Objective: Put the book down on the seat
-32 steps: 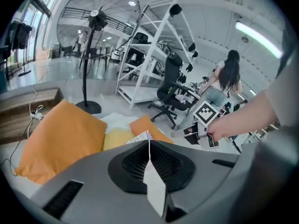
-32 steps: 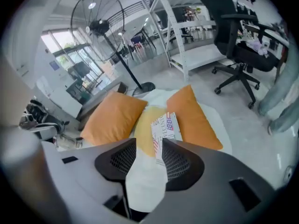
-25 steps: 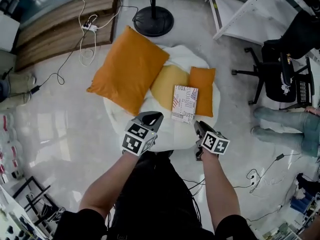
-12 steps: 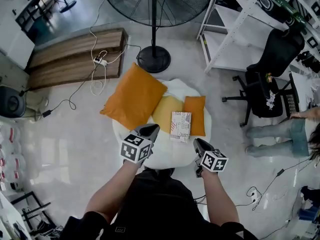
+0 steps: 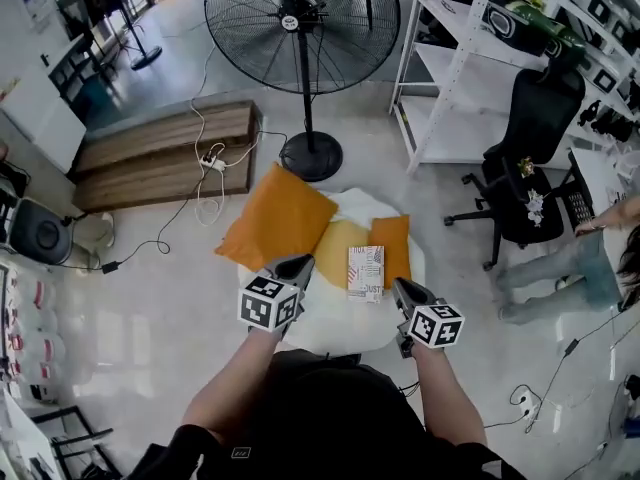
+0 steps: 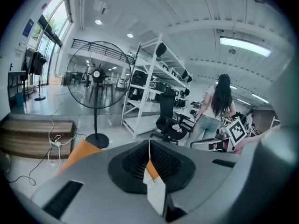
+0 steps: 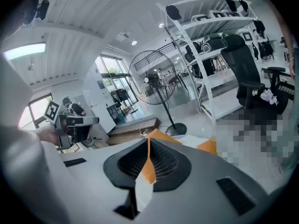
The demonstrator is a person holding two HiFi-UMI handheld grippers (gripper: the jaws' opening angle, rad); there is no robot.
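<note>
- Both grippers have lifted well clear of the white round cushioned seat (image 5: pixel 335 323) over the last second. The head view has drawn back with them, so the person appears to have straightened up.
- The left gripper (image 5: pixel 296 266) has its jaws meeting at the tips, with nothing between them.
- The right gripper (image 5: pixel 402 288) has just been closing its jaws. They now stand together, likewise empty.
- The red-and-white printed paperback book (image 5: pixel 366 272) lies flat on the seat, where it lay a second ago. It sits towards the seat's far side, where the pale yellow cushion (image 5: pixel 337 251) meets the small orange cushion (image 5: pixel 391 248).
- Judgement: the placing looks complete, and only the withdrawal remains.
- Edges: the book sits well inside the seat's rim, with no overhang seen. The large orange cushion (image 5: pixel 278 225) projects past the seat's left rim.
- Open room: the floor is bare to the seat's near left and near right.
  - Beyond the seat stands the black round fan base (image 5: pixel 311 156).
  - Right of the seat is a black office chair (image 5: pixel 525 183).
  - Far left of the seat is a low wooden bench (image 5: pixel 165 153).
</note>
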